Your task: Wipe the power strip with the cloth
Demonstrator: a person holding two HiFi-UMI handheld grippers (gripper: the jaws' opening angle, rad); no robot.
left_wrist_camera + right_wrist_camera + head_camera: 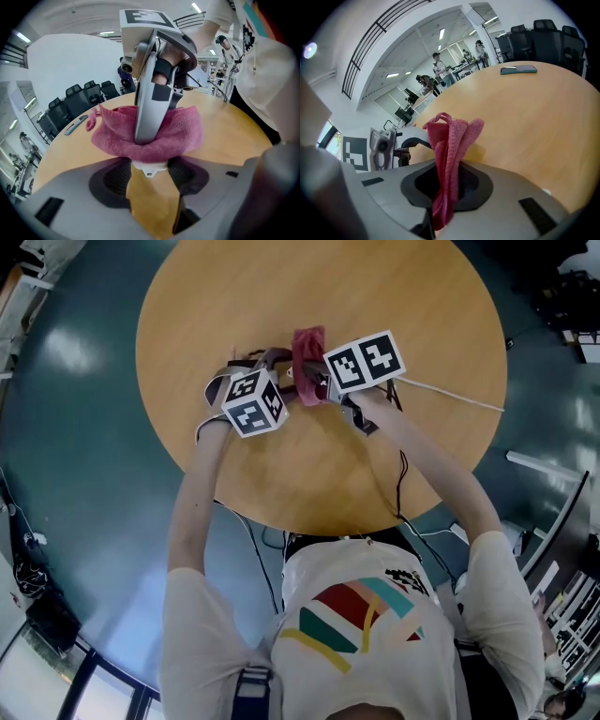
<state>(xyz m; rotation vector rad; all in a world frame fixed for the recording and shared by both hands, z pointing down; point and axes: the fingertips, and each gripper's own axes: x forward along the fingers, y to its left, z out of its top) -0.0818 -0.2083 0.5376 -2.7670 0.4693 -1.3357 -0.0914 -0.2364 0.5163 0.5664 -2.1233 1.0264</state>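
Observation:
In the left gripper view, my left gripper (150,171) is shut on the white end of the power strip (149,167). A pink cloth (180,133) is draped over the strip right beyond the jaws. My right gripper (444,187) is shut on that cloth (452,140), and its grey finger (149,105) presses down into the folds. In the head view both grippers meet near the middle of the round wooden table (422,315), with the left gripper (272,367) beside the right gripper (314,381) and the cloth (307,354) between them. Most of the strip is hidden under the cloth.
A white cable (450,395) runs from the grippers to the table's right edge. A phone (518,70) lies farther off on the tabletop, and a flat dark device (75,124) also lies there. Office chairs (548,33) stand round the table. People stand in the background.

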